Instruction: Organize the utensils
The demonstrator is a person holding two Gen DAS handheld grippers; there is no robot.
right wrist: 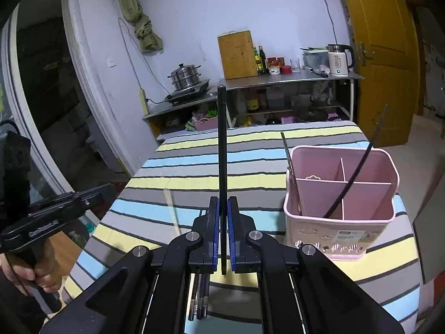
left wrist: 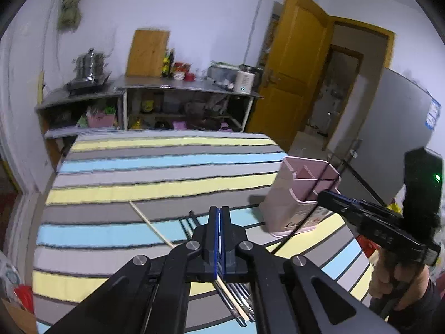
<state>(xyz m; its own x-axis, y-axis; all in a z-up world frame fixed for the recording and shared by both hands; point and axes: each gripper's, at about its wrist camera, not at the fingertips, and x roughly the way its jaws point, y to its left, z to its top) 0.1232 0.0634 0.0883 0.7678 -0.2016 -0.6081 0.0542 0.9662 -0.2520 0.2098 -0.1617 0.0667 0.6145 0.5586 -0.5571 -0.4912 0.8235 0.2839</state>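
Currently 2 utensils stand in the pink holder. Right gripper clamps a black chopstick left of it; left gripper pinches a wooden chopstick. More lie loose.
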